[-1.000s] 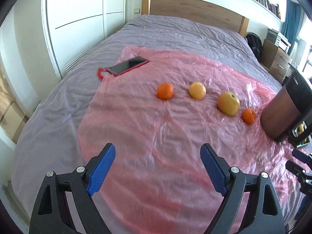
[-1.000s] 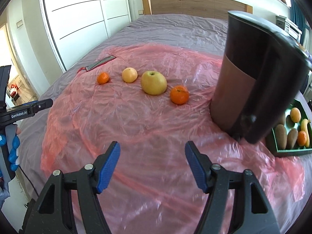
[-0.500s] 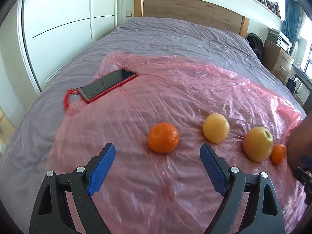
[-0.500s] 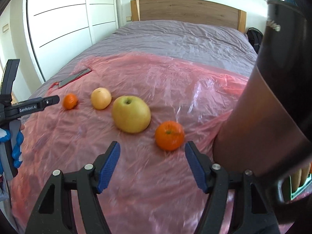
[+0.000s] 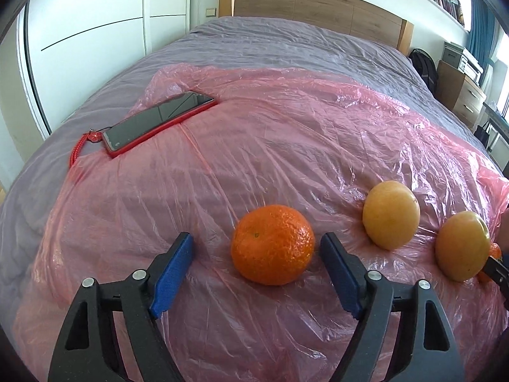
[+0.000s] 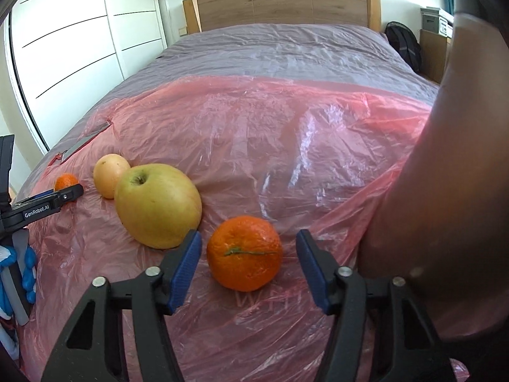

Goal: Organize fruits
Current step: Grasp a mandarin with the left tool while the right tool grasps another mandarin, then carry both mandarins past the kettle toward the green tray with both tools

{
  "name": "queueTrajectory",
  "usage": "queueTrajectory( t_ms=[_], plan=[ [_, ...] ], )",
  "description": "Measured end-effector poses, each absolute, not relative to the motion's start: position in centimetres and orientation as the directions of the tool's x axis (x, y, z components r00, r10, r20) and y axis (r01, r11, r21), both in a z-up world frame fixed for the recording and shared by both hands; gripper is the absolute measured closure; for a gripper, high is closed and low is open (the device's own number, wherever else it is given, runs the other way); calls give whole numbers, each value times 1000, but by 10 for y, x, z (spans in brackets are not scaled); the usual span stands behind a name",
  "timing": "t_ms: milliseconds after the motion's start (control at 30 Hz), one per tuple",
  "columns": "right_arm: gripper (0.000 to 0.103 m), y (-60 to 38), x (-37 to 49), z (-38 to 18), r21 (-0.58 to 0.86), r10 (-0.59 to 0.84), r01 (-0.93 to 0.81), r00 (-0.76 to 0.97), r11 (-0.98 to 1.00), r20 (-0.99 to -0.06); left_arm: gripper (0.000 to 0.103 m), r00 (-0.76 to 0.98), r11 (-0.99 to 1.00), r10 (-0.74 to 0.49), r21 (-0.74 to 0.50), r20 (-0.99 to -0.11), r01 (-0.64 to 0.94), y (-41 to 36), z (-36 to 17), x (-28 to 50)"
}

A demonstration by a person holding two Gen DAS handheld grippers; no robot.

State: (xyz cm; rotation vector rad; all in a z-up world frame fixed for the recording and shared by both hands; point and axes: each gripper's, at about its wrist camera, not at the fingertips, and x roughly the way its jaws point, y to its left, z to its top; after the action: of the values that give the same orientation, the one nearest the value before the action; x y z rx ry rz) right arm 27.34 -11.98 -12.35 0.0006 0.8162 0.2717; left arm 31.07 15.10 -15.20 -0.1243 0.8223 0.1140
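Observation:
Four fruits lie in a row on a pink plastic sheet [image 5: 286, 127] spread over the bed. In the left wrist view, a mandarin [image 5: 273, 244] sits between the blue pads of my left gripper [image 5: 256, 238]; its jaws are closing and the pads are not touching the fruit. To its right lie a yellow citrus [image 5: 390, 215] and a yellow-green apple [image 5: 461, 245]. In the right wrist view, a second mandarin [image 6: 244, 253] with a green stem sits between the pads of my right gripper [image 6: 248, 237]; those jaws are closing too, with gaps on both sides. The apple [image 6: 157, 205] lies just left of the left pad.
A phone in a red case [image 5: 159, 124] lies at the sheet's far left. A tall dark brown container [image 6: 445, 175] stands close on the right of my right gripper. The left gripper [image 6: 47, 203] and a blue-gloved hand [image 6: 16, 270] show at the right view's left edge.
Both grippers have come forward and down, so that each mandarin now lies between a pair of pads. Both pairs of jaws have narrowed a little.

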Motion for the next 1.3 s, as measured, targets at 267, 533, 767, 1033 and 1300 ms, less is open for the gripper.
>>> queueTrajectory(
  t_ms=[267,533,767,1033,1300],
  plan=[
    [19,-121,274,-137,129,268,-254,645,958,-716,42,680,986,13,-104,-733,-130,153,-156,311],
    [25,-126,272,-140,167,307,-270,648,948,-697,63,695,988,6,-102,-719,-114,151,-157,309],
    [27,-123,269,-137,166,330,-304,638,938,-696,64,715,991,17,-85,-698,-106,147,-150,303],
    [27,-120,260,-122,131,312,-315,640,940,-702,64,738,996,13,-58,-674,-71,142,-125,283],
    [26,-123,230,-98,129,321,-329,636,935,-702,64,748,997,15,-47,-664,-62,141,-93,253]
  ],
)
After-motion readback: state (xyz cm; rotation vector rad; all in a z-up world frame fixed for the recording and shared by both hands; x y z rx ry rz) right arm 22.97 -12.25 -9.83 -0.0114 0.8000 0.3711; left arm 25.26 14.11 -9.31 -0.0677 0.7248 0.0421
